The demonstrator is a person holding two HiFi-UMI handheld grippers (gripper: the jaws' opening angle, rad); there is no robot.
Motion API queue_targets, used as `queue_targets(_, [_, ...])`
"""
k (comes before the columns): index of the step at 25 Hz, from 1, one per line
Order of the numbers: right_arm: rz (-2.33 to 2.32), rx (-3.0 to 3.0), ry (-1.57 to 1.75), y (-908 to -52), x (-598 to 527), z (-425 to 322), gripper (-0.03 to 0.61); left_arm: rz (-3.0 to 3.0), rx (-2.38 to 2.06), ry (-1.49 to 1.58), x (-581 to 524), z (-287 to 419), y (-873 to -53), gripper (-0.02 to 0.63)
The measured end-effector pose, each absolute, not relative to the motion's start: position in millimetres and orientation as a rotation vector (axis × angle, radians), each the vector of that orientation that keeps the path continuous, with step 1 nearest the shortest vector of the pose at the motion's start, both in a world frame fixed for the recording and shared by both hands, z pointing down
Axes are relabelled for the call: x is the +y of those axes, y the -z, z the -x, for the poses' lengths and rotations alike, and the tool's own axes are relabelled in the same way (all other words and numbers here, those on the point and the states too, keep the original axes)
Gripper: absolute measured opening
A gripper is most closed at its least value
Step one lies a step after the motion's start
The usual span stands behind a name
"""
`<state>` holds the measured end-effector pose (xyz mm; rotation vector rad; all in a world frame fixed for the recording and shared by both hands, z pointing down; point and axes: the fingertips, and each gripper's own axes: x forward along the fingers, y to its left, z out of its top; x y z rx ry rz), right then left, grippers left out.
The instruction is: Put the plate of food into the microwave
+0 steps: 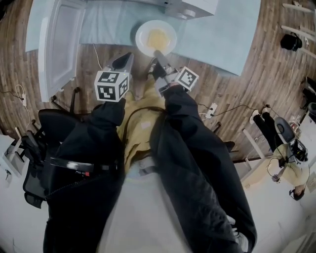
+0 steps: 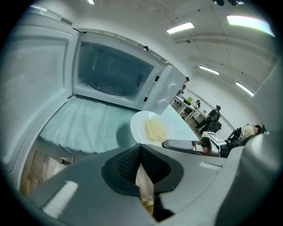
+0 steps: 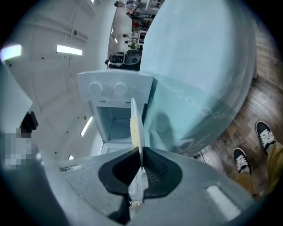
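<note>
Currently: plate of food (image 1: 156, 37) gripped by right gripper (image 1: 159, 55).
Right gripper jaws are clamped on the plate's near rim. The plate is at the near edge of the table (image 1: 217, 44), before the open microwave (image 2: 115, 75). Left gripper (image 2: 140, 163) jaws are together, empty.

Head view: microwave (image 1: 195, 7) cut off at top edge. Right gripper view: plate (image 3: 138, 132) edge-on, near rim hidden inside right hand-held gripper (image 3: 140, 155).
</note>
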<state>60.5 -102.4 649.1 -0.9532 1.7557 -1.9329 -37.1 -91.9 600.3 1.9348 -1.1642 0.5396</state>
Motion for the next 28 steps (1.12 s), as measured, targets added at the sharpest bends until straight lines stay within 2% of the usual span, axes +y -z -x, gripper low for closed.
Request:
queue_targets(12, [0.88, 1.829, 1.962, -638, -157, 31, 0.008, -1.893, -1.269, -0.466, -136, 114, -594, -0.003])
queue_targets(28, [0.877, 1.748, 1.911, -639, -267, 86, 0.008, -1.86, -1.225, -0.477, -175, 138, -617, -0.003])
